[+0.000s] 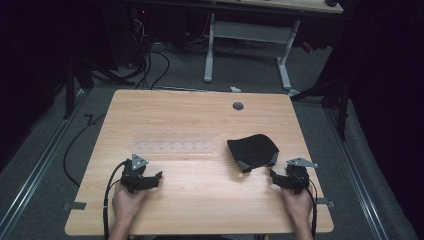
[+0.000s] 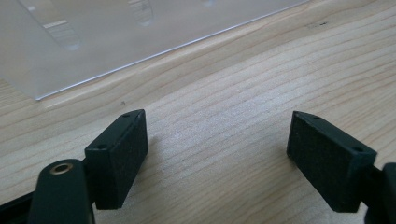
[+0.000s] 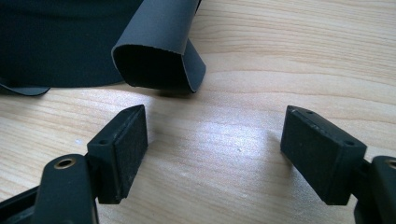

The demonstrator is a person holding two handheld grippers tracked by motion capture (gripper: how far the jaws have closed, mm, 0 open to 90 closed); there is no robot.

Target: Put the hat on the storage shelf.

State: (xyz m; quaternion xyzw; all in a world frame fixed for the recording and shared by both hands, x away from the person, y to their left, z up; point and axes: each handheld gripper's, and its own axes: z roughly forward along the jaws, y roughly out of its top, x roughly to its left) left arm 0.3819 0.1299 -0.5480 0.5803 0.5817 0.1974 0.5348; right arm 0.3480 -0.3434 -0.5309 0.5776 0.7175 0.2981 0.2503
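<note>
Dim room around my wooden table [image 1: 200,200]

I see grey floor [image 1: 45,150], dark cables [image 1: 150,65], and a white-legged desk [image 1: 250,35] beyond.

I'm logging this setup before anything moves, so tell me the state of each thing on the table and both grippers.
left gripper: open, nothing between its jaws
right gripper: open, nothing held, aimed at the rolled edge
black sheet: folded, one edge curled into a loop, lying untouched
clear plastic tray: lying flat, untouched

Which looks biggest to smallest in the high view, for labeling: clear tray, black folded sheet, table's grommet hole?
1. clear tray
2. black folded sheet
3. grommet hole, smallest though farther off.
</note>
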